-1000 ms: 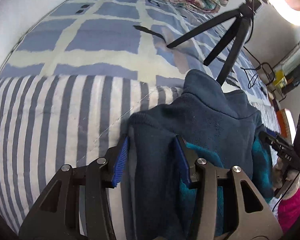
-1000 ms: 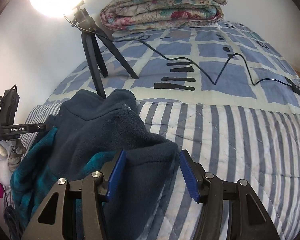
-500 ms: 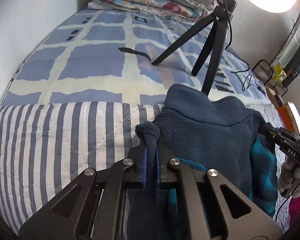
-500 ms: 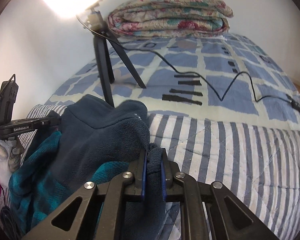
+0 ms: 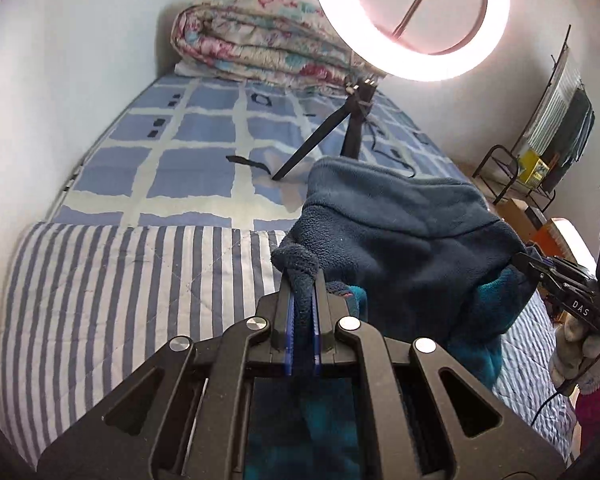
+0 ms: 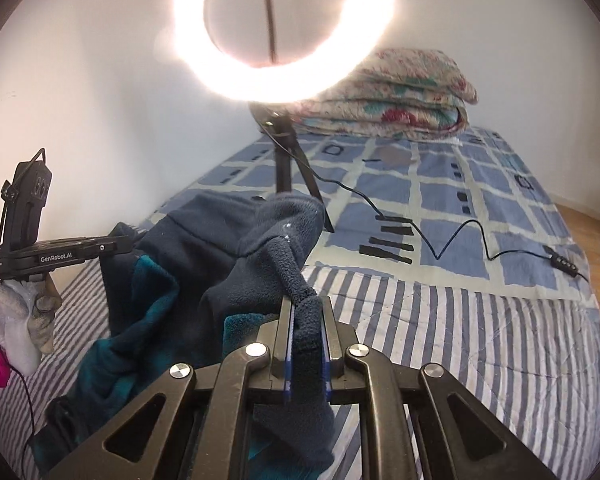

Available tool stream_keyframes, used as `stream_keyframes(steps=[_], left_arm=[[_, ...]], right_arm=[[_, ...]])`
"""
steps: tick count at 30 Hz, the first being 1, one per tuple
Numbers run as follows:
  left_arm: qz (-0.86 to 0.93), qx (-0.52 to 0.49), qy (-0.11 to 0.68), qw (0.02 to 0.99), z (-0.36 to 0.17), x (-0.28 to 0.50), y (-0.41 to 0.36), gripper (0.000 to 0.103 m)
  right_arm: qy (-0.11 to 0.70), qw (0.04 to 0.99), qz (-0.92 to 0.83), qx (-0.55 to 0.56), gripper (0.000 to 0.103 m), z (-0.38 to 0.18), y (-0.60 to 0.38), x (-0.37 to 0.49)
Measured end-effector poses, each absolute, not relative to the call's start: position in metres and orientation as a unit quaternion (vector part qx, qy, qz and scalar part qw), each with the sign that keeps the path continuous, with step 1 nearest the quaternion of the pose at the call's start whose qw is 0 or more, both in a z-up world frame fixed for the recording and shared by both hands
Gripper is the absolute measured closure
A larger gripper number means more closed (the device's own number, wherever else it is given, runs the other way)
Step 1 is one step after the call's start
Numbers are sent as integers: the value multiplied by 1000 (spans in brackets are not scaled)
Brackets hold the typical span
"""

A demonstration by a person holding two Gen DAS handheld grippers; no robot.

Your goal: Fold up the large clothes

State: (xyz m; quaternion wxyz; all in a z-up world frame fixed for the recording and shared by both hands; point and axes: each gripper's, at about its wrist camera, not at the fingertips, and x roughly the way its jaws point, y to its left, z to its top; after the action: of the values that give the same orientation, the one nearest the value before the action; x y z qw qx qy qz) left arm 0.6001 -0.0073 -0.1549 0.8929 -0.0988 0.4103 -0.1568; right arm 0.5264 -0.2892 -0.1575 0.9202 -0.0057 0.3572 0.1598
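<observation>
A dark navy fleece garment (image 5: 400,248) with a teal lining hangs between my two grippers, lifted off the striped quilt (image 5: 120,288). My left gripper (image 5: 302,280) is shut on one edge of the fleece. My right gripper (image 6: 306,308) is shut on another edge of the fleece (image 6: 228,252). The right gripper also shows at the right of the left wrist view (image 5: 560,288), and the left gripper shows at the left of the right wrist view (image 6: 60,256). The lower part of the garment is hidden behind the grippers.
A ring light (image 5: 412,20) on a black tripod (image 5: 340,132) stands on the blue checked bedspread (image 5: 196,152), with its cable (image 6: 440,240) trailing right. A folded floral duvet (image 5: 260,48) lies against the far wall. A metal rack (image 5: 540,160) stands beside the bed.
Both grippers closed on the fleece edges, then lifted it up off the quilt. The views tilted upward, so the ring light and wall now fill the top.
</observation>
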Motion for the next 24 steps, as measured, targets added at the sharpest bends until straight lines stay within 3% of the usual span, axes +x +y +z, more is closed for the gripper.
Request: stream_keyframes(steps=[11, 24], left_arm=[[-176, -101, 382, 901, -106, 473, 10, 99], [-185, -72, 410, 890, -143, 337, 19, 99]], right_arm=[[343, 921, 184, -21, 95, -104, -278, 400], [382, 903, 189, -48, 95, -149, -259, 261]])
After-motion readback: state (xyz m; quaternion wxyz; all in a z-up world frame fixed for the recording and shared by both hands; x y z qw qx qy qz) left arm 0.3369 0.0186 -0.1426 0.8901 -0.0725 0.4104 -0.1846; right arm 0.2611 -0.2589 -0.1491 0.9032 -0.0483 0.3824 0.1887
